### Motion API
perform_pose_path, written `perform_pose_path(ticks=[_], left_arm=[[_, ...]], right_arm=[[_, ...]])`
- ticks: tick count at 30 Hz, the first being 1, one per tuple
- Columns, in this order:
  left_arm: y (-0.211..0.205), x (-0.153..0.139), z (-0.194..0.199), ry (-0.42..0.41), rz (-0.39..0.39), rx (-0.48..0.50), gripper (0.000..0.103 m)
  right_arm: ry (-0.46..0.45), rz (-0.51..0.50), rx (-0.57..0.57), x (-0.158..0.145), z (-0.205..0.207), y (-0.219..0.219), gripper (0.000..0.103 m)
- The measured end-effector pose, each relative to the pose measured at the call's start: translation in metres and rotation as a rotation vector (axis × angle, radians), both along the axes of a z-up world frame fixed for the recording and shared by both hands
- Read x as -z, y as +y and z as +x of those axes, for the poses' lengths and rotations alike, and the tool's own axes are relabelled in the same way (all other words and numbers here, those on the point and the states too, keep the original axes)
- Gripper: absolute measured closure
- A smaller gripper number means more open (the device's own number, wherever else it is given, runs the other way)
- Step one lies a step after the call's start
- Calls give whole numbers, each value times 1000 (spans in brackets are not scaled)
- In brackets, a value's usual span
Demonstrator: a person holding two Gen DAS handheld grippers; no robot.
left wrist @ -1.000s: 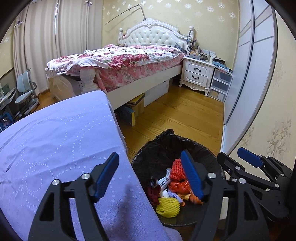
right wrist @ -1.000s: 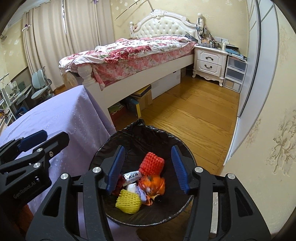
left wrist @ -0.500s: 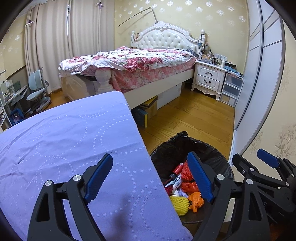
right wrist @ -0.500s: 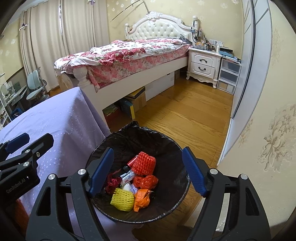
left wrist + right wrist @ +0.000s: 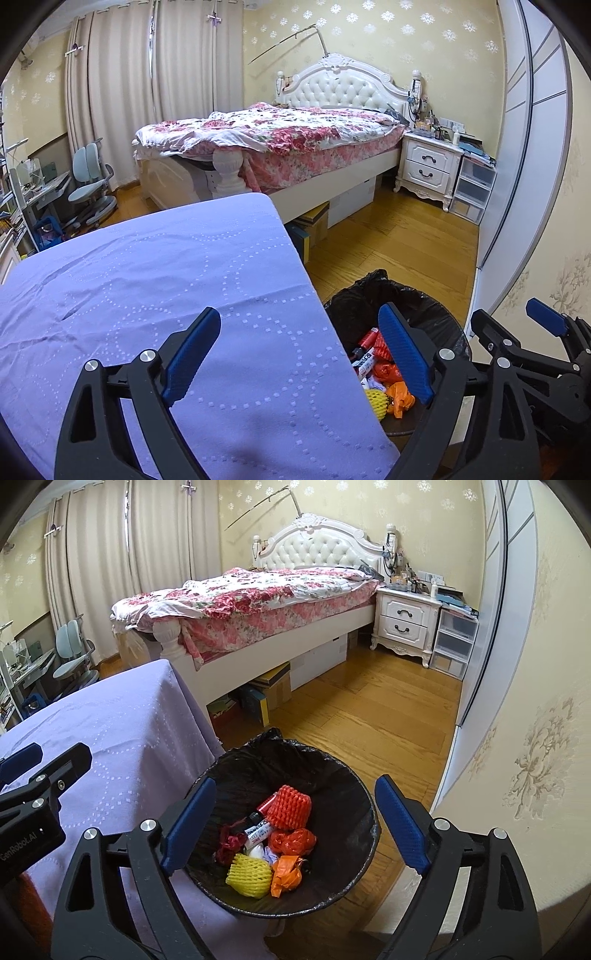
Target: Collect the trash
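While both tongs gape wide, empty, left tongs (image 5: 299, 354) over purple counter (image 5: 147, 280), right tongs (image 5: 295, 823) above black-lined bin (image 5: 354, 797): trash (image 5: 267, 845) inside. Foam nets, wrappers judged light, squashy; pinch loose edge.

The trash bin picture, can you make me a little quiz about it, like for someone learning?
1. True or false: the right gripper is holding the yellow foam net.
2. What lines the trash bin: A black bag, B white bag, C nothing?
3. Fill in: the table beside the bin wears a ____ cloth.

Key: 1 false, its fingers are wide open and empty. 2 A. 3 purple.
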State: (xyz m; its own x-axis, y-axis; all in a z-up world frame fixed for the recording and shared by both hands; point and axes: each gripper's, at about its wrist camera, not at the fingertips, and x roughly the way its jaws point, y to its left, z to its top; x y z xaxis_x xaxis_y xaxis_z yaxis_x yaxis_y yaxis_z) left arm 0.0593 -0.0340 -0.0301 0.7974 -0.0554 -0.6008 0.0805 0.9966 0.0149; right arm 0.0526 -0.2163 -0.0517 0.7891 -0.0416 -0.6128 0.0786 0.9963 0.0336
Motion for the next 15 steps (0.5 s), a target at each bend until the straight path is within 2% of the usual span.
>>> perform_pose_path(ticks=[15], left_arm=[[20, -15, -31, -42, 11, -38, 16]], right_arm=[[-45, -4, -30, -20, -29, 16, 17]])
